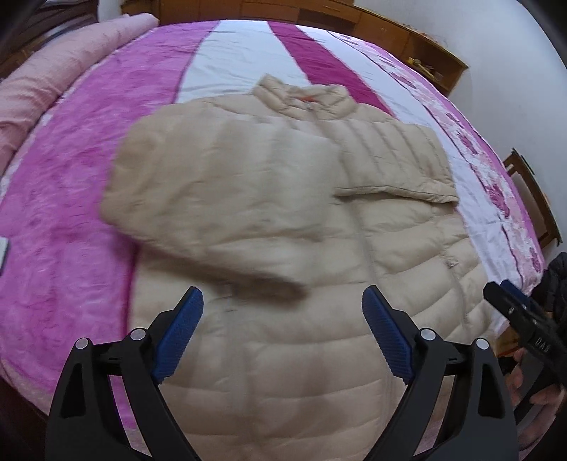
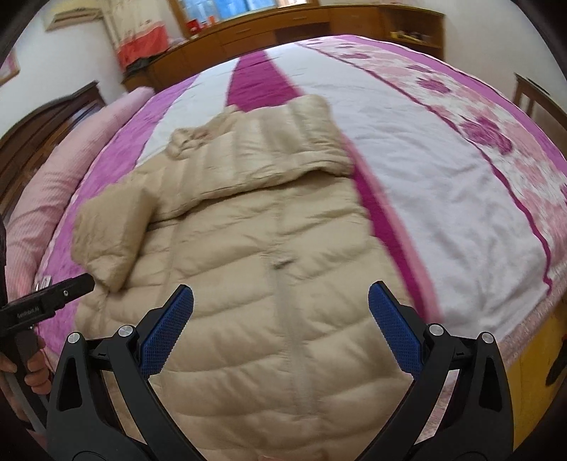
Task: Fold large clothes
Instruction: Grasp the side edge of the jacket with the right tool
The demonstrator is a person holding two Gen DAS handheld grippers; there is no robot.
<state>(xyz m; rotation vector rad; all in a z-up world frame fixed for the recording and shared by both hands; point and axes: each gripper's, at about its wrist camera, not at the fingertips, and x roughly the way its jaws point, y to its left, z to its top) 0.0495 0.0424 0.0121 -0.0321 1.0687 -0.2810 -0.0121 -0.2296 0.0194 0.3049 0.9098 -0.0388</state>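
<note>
A beige quilted puffer jacket (image 1: 283,220) lies front up on the bed, collar (image 1: 304,97) at the far end. Both sleeves are folded in across the chest: one sleeve (image 1: 219,198) lies over the left half, the other sleeve (image 2: 294,142) over the right. My left gripper (image 1: 283,305) hovers above the jacket's lower half, open, with nothing between its blue pads (image 1: 180,337). My right gripper (image 2: 281,301) also hangs open over the jacket (image 2: 269,283) near its zip line, holding nothing. Each gripper shows at the edge of the other's view.
The bed carries a pink, magenta and white striped cover (image 1: 71,212) with a floral band (image 2: 496,142) on the right. A rolled pink quilt (image 1: 53,78) lies along the left side. Wooden cabinets (image 2: 283,28) stand beyond the bed. A small pale object (image 1: 3,250) lies at the left edge.
</note>
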